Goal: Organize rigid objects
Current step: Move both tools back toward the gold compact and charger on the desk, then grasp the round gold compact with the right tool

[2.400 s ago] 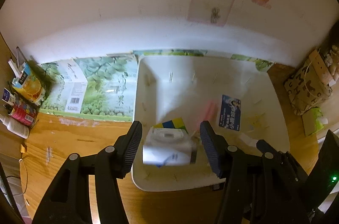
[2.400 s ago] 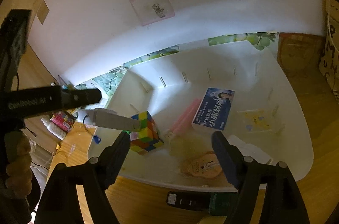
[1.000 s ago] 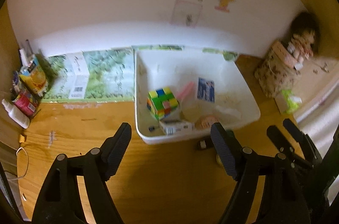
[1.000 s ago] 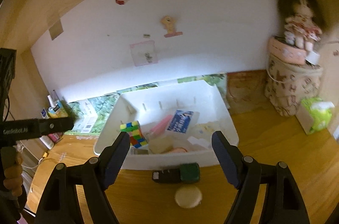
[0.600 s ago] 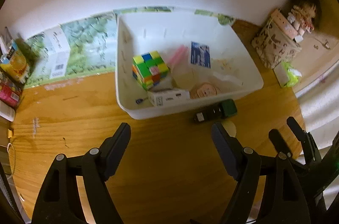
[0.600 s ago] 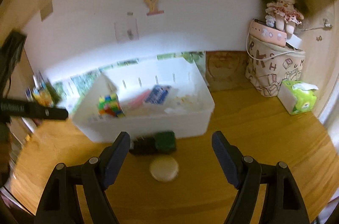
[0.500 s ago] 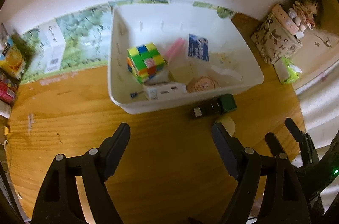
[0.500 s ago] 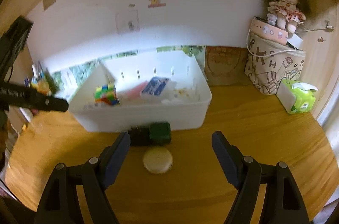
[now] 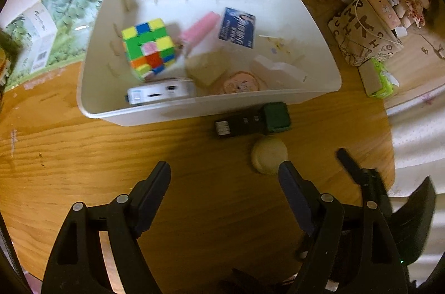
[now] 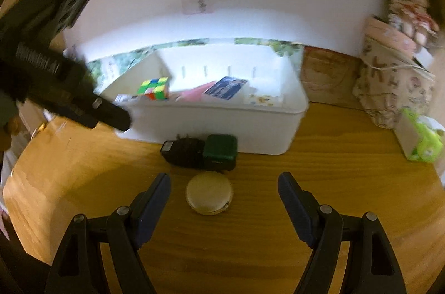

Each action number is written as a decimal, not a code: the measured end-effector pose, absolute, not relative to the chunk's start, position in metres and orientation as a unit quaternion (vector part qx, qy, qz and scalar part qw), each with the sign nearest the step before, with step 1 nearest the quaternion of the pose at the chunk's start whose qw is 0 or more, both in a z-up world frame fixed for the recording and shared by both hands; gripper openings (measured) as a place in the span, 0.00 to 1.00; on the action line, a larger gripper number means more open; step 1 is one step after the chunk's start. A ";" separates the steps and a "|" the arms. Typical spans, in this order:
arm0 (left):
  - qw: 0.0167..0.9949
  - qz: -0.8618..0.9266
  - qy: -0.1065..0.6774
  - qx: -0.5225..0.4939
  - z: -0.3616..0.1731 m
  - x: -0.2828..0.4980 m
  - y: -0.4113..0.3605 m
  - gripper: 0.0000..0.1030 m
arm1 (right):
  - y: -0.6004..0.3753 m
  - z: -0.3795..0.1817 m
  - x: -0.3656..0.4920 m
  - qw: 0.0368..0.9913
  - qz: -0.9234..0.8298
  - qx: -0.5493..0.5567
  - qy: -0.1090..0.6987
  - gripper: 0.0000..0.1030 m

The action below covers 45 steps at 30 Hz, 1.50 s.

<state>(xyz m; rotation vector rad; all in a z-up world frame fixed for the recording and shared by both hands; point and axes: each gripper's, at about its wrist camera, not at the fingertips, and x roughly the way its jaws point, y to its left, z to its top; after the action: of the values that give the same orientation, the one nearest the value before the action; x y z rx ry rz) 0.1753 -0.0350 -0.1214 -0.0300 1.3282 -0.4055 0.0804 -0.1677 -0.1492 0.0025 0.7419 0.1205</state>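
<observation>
Both tools are empty with their jaws spread wide: the left hand-held gripper point(image 9: 224, 174) hangs over bare wooden worktop point(image 9: 83, 160) in the lower half of its frame, and the right hand-held gripper point(image 10: 224, 187) sits low over the worktop with a round cream compact point(image 10: 209, 193) lying between its fingers, nearer the left one and touching neither. In the left wrist view that compact point(image 9: 269, 155) lies just beside the tip of the right-hand finger. Just above it in both views lies a black and dark green device point(image 10: 200, 152) on its side, close against the front wall of the white bin point(image 10: 222, 127). The bin fills the upper centre of the left frame and holds a multicoloured puzzle cube point(image 9: 148, 48) at its left, a white power bank point(image 9: 160, 94) against the near wall below the cube, a pink tube point(image 9: 198, 30), a blue printed card point(image 9: 237, 27), a tan block point(image 9: 206, 69) and a round pinkish tin point(image 9: 238, 82). At the right edge stand a patterned fabric bag point(image 9: 364, 32) with a doll point(image 9: 411, 0) on it and a green tissue pack point(image 9: 382, 78). A green-printed carton point(image 9: 52, 27) lies flat at the upper left
</observation>
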 end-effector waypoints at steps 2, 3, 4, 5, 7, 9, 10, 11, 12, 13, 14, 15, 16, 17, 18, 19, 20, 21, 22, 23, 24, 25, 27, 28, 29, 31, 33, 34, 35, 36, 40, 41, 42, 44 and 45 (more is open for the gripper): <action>0.763 -0.185 0.619 -0.020 -0.122 0.178 -0.043 0.80 | -0.163 -0.155 0.086 0.926 0.076 -0.018 0.369 0.78; 0.761 -0.183 0.622 -0.023 -0.122 0.179 -0.046 0.80 | -0.161 -0.158 0.088 0.924 0.084 -0.028 0.371 0.78; 0.759 -0.182 0.625 -0.026 -0.122 0.180 -0.049 0.80 | -0.159 -0.161 0.090 0.922 0.093 -0.036 0.374 0.78; 0.755 -0.179 0.630 -0.030 -0.123 0.181 -0.053 0.80 | -0.157 -0.165 0.093 0.919 0.102 -0.046 0.378 0.78; 0.750 -0.173 0.637 -0.034 -0.124 0.183 -0.058 0.80 | -0.154 -0.172 0.098 0.914 0.115 -0.059 0.385 0.78; 0.745 -0.168 0.644 -0.040 -0.127 0.186 -0.062 0.80 | -0.153 -0.179 0.101 0.909 0.130 -0.070 0.388 0.78; 0.742 -0.164 0.648 -0.043 -0.129 0.186 -0.064 0.80 | -0.153 -0.182 0.102 0.907 0.135 -0.076 0.391 0.78; 0.740 -0.162 0.652 -0.046 -0.130 0.187 -0.065 0.80 | -0.153 -0.184 0.103 0.905 0.140 -0.079 0.393 0.78; 0.737 -0.159 0.655 -0.049 -0.132 0.188 -0.066 0.80 | -0.153 -0.185 0.104 0.904 0.147 -0.079 0.394 0.78; 0.734 -0.157 0.659 -0.053 -0.134 0.189 -0.068 0.80 | -0.154 -0.187 0.105 0.903 0.154 -0.079 0.394 0.78; 0.731 -0.155 0.662 -0.057 -0.136 0.190 -0.070 0.80 | -0.155 -0.189 0.109 0.901 0.160 -0.080 0.395 0.78; 0.728 -0.154 0.665 -0.061 -0.137 0.191 -0.072 0.80 | -0.156 -0.191 0.110 0.899 0.164 -0.082 0.396 0.78; 0.726 -0.153 0.667 -0.065 -0.139 0.193 -0.074 0.80 | -0.156 -0.192 0.112 0.898 0.166 -0.084 0.398 0.77; 0.724 -0.152 0.669 -0.068 -0.141 0.194 -0.077 0.80 | -0.157 -0.194 0.114 0.897 0.169 -0.083 0.399 0.77; 0.723 -0.148 0.671 -0.072 -0.143 0.196 -0.078 0.80 | -0.158 -0.195 0.115 0.897 0.176 -0.079 0.398 0.77; 0.721 -0.143 0.674 -0.074 -0.146 0.197 -0.080 0.80 | -0.159 -0.196 0.116 0.896 0.182 -0.076 0.397 0.77; 0.719 -0.141 0.676 -0.075 -0.148 0.198 -0.082 0.80 | -0.159 -0.197 0.117 0.905 0.186 -0.077 0.374 0.76; 0.717 -0.141 0.678 -0.077 -0.149 0.199 -0.083 0.80 | -0.159 -0.198 0.118 0.904 0.191 -0.078 0.373 0.73; 0.715 -0.139 0.681 -0.079 -0.151 0.201 -0.085 0.80 | -0.159 -0.199 0.120 0.903 0.197 -0.081 0.374 0.73; 0.714 -0.138 0.682 -0.081 -0.153 0.202 -0.087 0.79 | -0.159 -0.200 0.122 0.901 0.203 -0.083 0.375 0.72; 0.712 -0.137 0.684 -0.083 -0.155 0.203 -0.090 0.79 | -0.158 -0.201 0.123 0.900 0.208 -0.084 0.374 0.72; 0.710 -0.137 0.685 -0.086 -0.156 0.204 -0.092 0.79 | -0.158 -0.203 0.124 0.899 0.215 -0.083 0.373 0.70; 0.708 -0.133 0.687 -0.090 -0.160 0.207 -0.096 0.79 | -0.158 -0.205 0.128 0.893 0.226 -0.078 0.381 0.64; 0.707 -0.132 0.689 -0.092 -0.161 0.208 -0.097 0.79 | -0.158 -0.206 0.130 0.890 0.231 -0.075 0.386 0.64; 0.705 -0.130 0.691 -0.097 -0.163 0.209 -0.099 0.79 | -0.159 -0.207 0.131 0.889 0.234 -0.073 0.387 0.64; 0.700 -0.126 0.695 -0.104 -0.167 0.211 -0.100 0.79 | -0.160 -0.206 0.131 0.888 0.241 -0.069 0.385 0.57; 0.696 -0.120 0.700 -0.106 -0.170 0.213 -0.104 0.79 | -0.162 -0.207 0.133 0.887 0.247 -0.065 0.386 0.54; 0.694 -0.118 0.702 -0.106 -0.172 0.214 -0.106 0.79 | -0.163 -0.207 0.134 0.886 0.250 -0.060 0.387 0.54; 0.691 -0.115 0.706 -0.106 -0.174 0.216 -0.109 0.79 | -0.164 -0.207 0.134 0.884 0.254 -0.057 0.388 0.54; 0.689 -0.113 0.708 -0.106 -0.176 0.217 -0.112 0.79 | -0.165 -0.207 0.136 0.883 0.257 -0.056 0.388 0.54; 0.682 -0.105 0.717 -0.105 -0.183 0.221 -0.122 0.78 | -0.165 -0.208 0.139 0.879 0.271 -0.064 0.388 0.54; 0.679 -0.101 0.719 -0.106 -0.184 0.222 -0.123 0.77 | -0.165 -0.208 0.139 0.877 0.273 -0.063 0.390 0.54; 0.678 -0.099 0.720 -0.106 -0.185 0.223 -0.124 0.75 | -0.166 -0.208 0.140 0.875 0.276 -0.063 0.393 0.54; 0.675 -0.091 0.724 -0.106 -0.188 0.225 -0.126 0.70 | -0.171 -0.209 0.142 0.871 0.278 -0.063 0.399 0.54; 0.674 -0.089 0.726 -0.106 -0.189 0.226 -0.127 0.70 | -0.173 -0.209 0.142 0.870 0.279 -0.063 0.402 0.54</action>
<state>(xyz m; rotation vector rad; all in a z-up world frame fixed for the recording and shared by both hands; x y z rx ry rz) 0.2258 -0.1271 -0.1890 -0.2396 1.6327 -0.1993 0.1423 -0.1730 -0.2087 -0.1311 0.8401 0.5842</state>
